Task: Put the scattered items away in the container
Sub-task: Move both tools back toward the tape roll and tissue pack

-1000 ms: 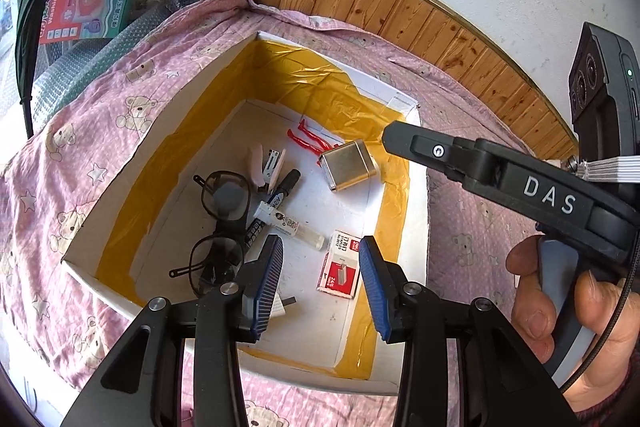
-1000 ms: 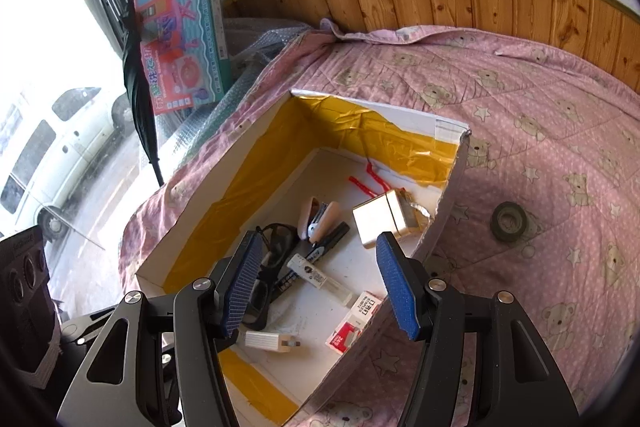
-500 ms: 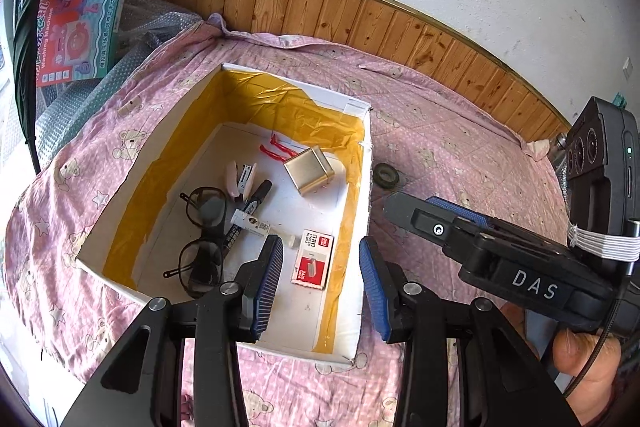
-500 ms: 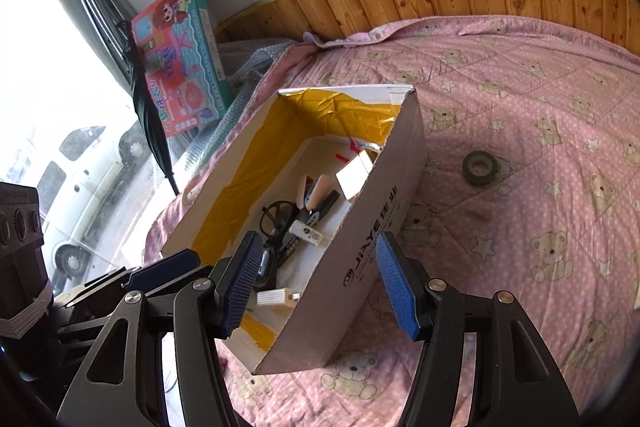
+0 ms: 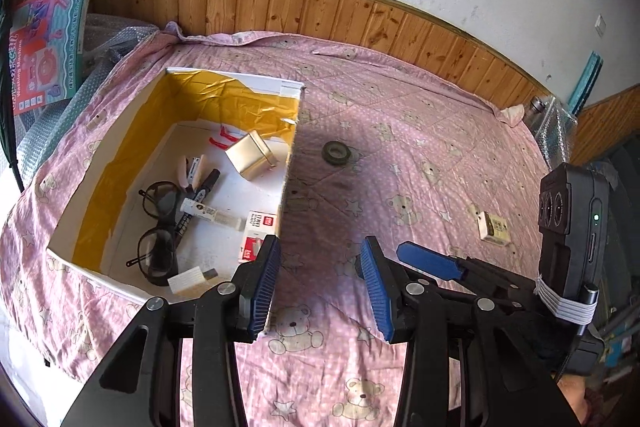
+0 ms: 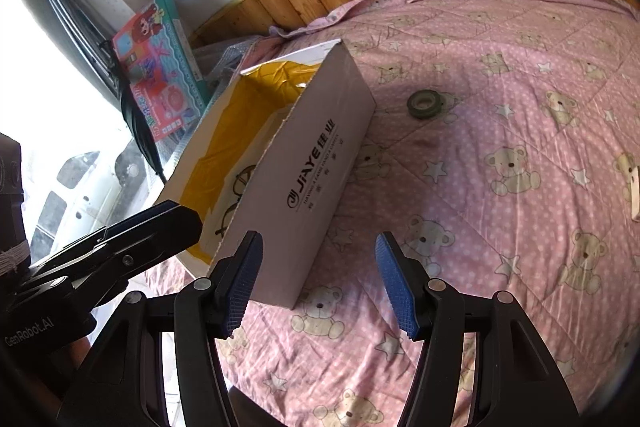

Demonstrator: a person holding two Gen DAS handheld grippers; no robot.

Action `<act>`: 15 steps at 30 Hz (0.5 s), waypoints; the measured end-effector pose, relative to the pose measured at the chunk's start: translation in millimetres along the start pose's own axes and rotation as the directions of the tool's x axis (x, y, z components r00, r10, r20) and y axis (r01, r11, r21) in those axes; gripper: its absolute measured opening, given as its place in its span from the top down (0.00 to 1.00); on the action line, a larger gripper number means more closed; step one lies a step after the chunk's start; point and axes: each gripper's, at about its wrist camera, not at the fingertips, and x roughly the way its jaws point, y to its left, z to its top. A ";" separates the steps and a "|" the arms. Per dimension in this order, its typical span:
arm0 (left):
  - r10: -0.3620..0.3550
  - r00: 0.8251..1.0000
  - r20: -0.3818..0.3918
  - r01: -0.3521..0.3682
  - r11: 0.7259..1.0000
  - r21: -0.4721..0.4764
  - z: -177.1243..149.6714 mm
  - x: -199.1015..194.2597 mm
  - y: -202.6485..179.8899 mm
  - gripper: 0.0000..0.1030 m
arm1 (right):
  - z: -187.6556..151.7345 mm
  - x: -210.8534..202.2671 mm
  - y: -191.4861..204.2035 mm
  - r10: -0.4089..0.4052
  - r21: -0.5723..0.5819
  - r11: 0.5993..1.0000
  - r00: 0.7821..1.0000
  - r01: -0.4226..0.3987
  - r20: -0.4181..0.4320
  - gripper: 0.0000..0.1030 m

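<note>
A white cardboard box (image 5: 120,163) lined with yellow tape sits on the pink bedspread, and its printed side wall (image 6: 320,163) faces the right wrist view. Inside lie black glasses (image 5: 160,227), a marker (image 5: 198,199), a gold tin (image 5: 250,155), red clips (image 5: 224,139), a staple packet (image 5: 256,235) and a white plug (image 5: 190,279). A dark tape roll (image 5: 335,151) (image 6: 424,103) and a small cream carton (image 5: 494,227) lie loose on the bed. My left gripper (image 5: 320,283) hangs open by the box's near right corner. My right gripper (image 6: 320,283) is open and empty.
A colourful toy box (image 5: 44,27) leans on the wall at the left, over bubble wrap (image 5: 92,67). Wooden panelling (image 5: 320,11) runs behind the bed. A window is bright at the left of the right wrist view. The pink teddy-bear bedspread (image 6: 500,227) stretches to the right.
Both grippers have pulled back from over the box and shifted right. The tape roll and the small carton on the bed have come into the left wrist view. Both stay open.
</note>
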 end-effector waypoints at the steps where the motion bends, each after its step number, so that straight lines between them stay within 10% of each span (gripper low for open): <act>1: -0.004 1.000 -0.006 0.004 1.000 0.011 -0.7 2.5 -5.8 0.58 | -1.6 -2.6 -5.4 -0.002 0.011 1.000 1.000 0.002 0.002 0.40; 15: -0.022 0.995 -0.095 0.029 0.997 0.078 -6.4 46.8 -54.8 0.58 | -18.4 -34.8 -84.6 -0.059 0.168 0.984 0.997 0.052 0.040 0.40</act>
